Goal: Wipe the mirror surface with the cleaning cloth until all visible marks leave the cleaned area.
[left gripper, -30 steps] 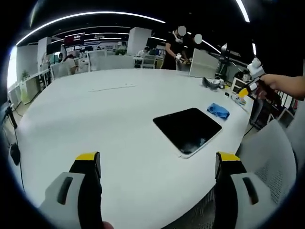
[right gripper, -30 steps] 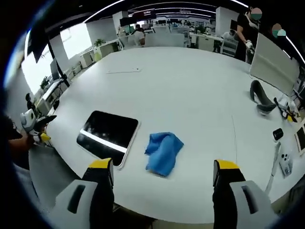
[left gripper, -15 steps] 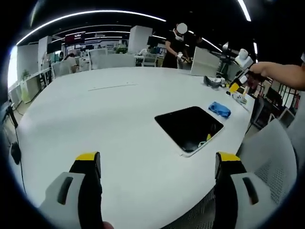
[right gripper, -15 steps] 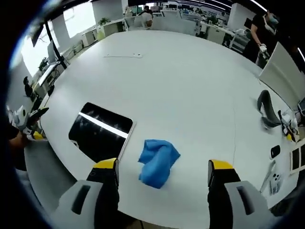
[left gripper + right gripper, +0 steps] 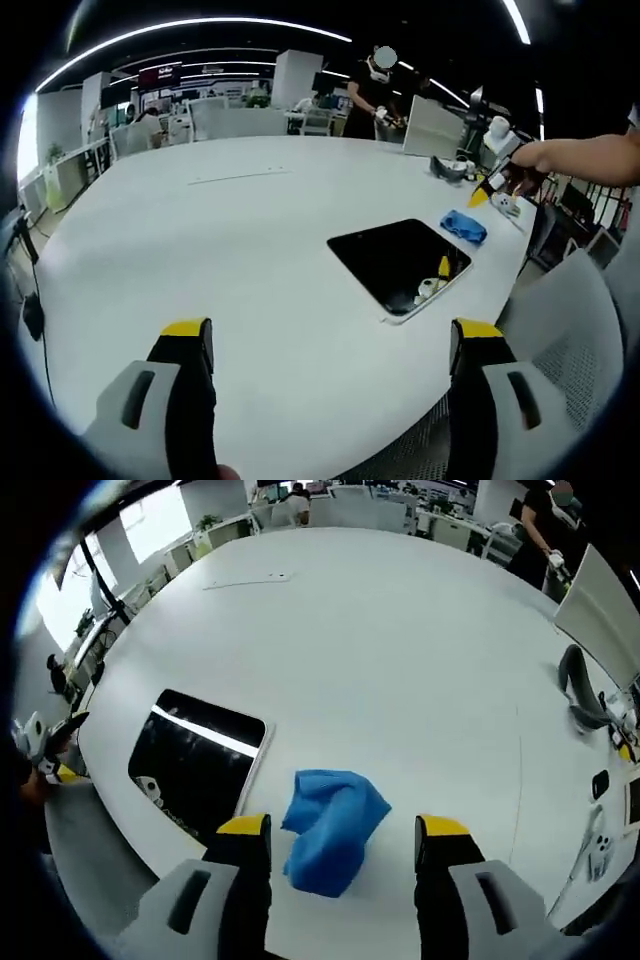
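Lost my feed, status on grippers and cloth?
Right gripper open, over blue cloth, no grip yet. Left gripper open, empty. Mirror flat on table, unwiped. Nothing blocking.

One mirror (image 5: pixel 195 765) left of the right tongs' jaws, one blue cloth (image 5: pixel 333 827) between them, one white table (image 5: pixel 400 660), two tongs in the person's hands.
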A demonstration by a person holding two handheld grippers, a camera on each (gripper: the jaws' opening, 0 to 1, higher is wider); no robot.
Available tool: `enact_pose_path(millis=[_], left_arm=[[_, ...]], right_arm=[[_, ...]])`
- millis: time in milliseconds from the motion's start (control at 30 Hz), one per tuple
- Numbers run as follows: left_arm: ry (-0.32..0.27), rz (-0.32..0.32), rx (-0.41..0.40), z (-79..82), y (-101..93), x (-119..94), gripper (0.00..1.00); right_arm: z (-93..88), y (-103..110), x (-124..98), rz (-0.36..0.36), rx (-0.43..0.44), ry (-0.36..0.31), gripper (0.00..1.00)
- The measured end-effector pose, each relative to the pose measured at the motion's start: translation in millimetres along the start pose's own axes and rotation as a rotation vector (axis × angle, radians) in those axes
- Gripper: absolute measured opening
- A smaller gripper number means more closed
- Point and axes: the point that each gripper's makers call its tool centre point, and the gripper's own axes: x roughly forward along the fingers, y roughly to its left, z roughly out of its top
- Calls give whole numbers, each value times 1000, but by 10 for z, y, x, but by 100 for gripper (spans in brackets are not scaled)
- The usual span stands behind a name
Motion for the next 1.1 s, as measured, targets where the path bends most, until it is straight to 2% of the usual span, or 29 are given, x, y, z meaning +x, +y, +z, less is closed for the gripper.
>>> enact_pose_path(millis=[67, 133, 200, 300, 400, 533, 633, 733, 833, 967, 1100], left_arm=[[14, 2, -1, -29, 7, 8, 96], [19, 5, 8, -39, 13, 10, 95], [40, 3, 10, -83, 15, 25, 95], [56, 10, 16, -129, 42, 24, 95], [25, 21, 12, -65, 71, -5, 94], [4, 10, -12, -11, 80, 1, 94], [16, -7, -14, -37, 30, 25, 96], [-4, 3, -4, 9, 36, 2, 95], [-1, -1, -16, -5, 45, 11, 95], [2, -1, -16, -12, 32, 7, 95], [6, -13, -20, -19, 1, 14, 95]], right_arm=[[-2, -38, 64, -19, 24, -21, 44], [-47, -45, 120, -19, 45, -9, 41], [-84, -4, 186, 4, 69, -8, 42], [-130, -19, 219, -10, 81, -2, 43], [-111, -66, 241, -38, 56, -15, 37], [-154, -13, 271, -39, 64, -5, 35], [-128, 37, 300, -55, 68, -31, 31], [-129, 65, 359, -69, 62, -23, 24], [-118, 107, 386, -78, 78, -24, 18], [-179, 110, 410, -105, 55, -4, 22], [-201, 94, 397, -87, 91, -9, 15]])
